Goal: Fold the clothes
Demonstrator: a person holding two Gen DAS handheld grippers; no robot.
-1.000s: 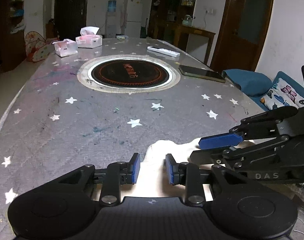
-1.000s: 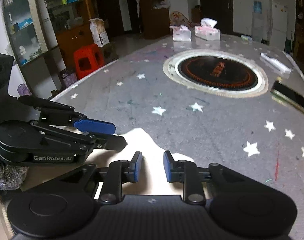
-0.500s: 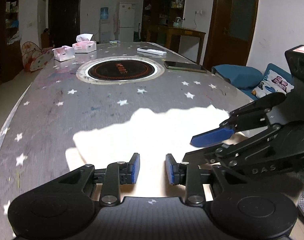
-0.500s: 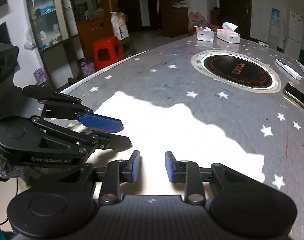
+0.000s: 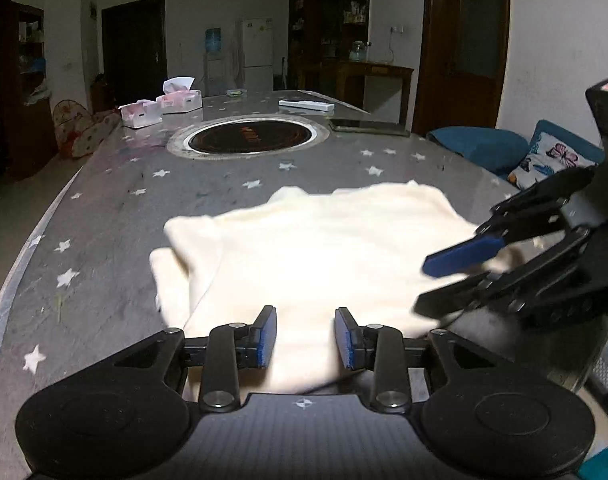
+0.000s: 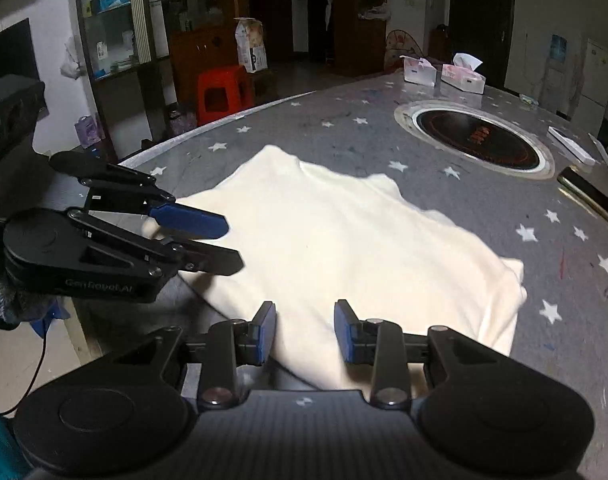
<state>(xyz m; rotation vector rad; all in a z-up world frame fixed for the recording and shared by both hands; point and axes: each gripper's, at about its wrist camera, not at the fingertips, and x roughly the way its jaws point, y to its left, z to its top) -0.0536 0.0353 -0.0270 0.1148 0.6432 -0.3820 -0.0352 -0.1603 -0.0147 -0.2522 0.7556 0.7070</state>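
Opening over the counter [image 5: 104, 216], both tools stand part-spread: the cream garment [image 5: 323, 248] lies flat ahead of the left tool [image 5: 305, 336] and right tool [image 6: 305, 330], its near edge between unpressing pads.

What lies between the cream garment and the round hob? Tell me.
Only bare star-printed tabletop separates garment and hob, shown in the left wrist view.

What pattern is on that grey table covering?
White stars scattered over the grey table covering, clearest in the right wrist view.
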